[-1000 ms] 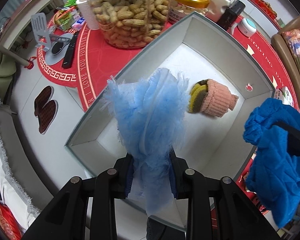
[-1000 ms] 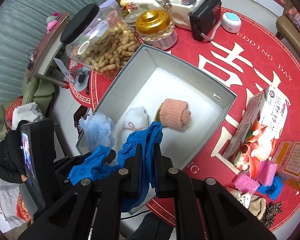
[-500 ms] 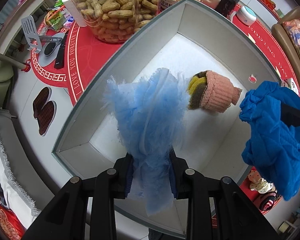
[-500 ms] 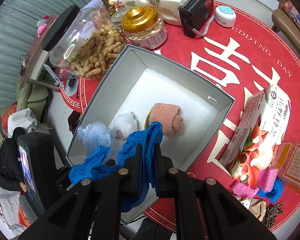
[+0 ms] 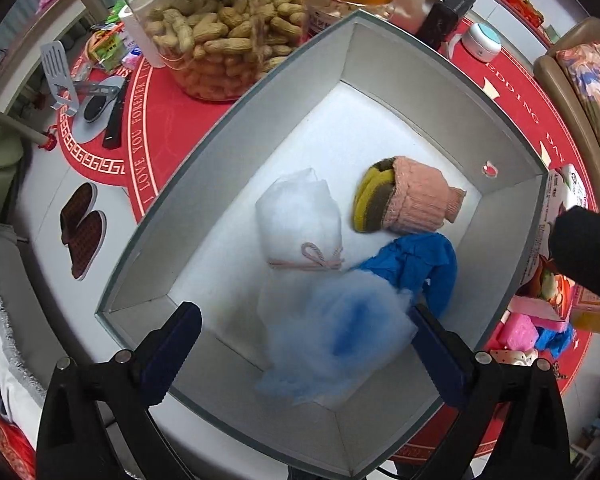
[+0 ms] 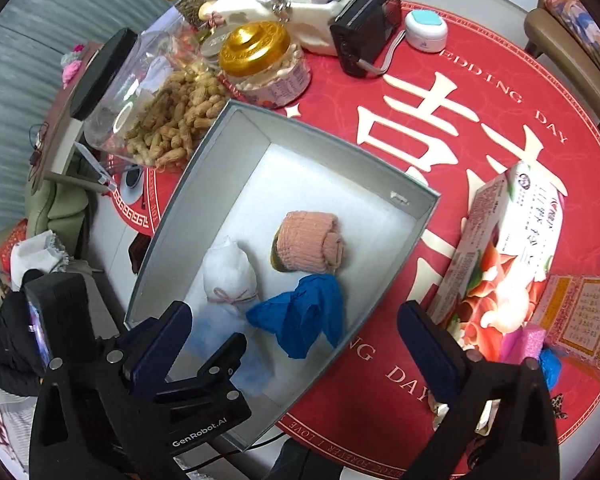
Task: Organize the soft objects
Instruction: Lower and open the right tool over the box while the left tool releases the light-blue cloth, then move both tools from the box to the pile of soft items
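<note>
Box (image 5: 412, 92) holds four soft things — puff (image 5: 340, 332), cloth (image 5: 416, 264), pouch (image 5: 300, 216), sock (image 5: 416, 200).

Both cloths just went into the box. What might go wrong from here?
The pale blue mesh lies blurred between the open left gripper's fingers, close to the right pad, so lifting away might drag it out. The blue cloth sits near the box's side wall; a brush from the open right gripper might push it over.

A lived-in home: a round table with a red wedding-day cloth (image 6: 480, 128), a jar of peanuts (image 5: 220, 52), slippers (image 5: 82, 230) on the floor, a cushioned armchair (image 5: 580, 92).
</note>
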The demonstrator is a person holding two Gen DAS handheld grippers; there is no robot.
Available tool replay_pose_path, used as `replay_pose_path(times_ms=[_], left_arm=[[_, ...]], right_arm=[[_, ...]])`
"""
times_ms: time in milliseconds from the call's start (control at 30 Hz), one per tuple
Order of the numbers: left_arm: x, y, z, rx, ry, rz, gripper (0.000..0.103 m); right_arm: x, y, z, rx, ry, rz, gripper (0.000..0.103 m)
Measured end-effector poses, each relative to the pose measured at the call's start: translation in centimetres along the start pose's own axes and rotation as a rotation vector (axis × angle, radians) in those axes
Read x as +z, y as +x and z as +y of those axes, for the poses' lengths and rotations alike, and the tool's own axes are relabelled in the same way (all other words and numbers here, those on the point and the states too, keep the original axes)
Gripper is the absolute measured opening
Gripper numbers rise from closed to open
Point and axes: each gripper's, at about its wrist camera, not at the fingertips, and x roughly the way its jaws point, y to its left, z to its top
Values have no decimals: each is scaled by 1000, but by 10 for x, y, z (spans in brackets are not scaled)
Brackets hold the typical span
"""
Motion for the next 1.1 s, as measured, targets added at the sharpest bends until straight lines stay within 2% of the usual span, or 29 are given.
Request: replay_pose_path(times_ms=[333, 633, 933, 1100], left_arm=[[-1, 1, -6, 3, 23, 30, 103], [-2, -10, -17, 20, 85, 9, 103], [-10, -14, -30, -49, 150, 25, 103], [-17, -16, -54, -73, 246, 54, 103]], right_arm=[[-5, -10, -3, 24, 8, -4, 102], [-12, -25, -5, 28, 3, -35, 103], [-23, -52, -17, 54, 26, -82, 103], [-46, -67, -36, 62, 69, -93, 103]])
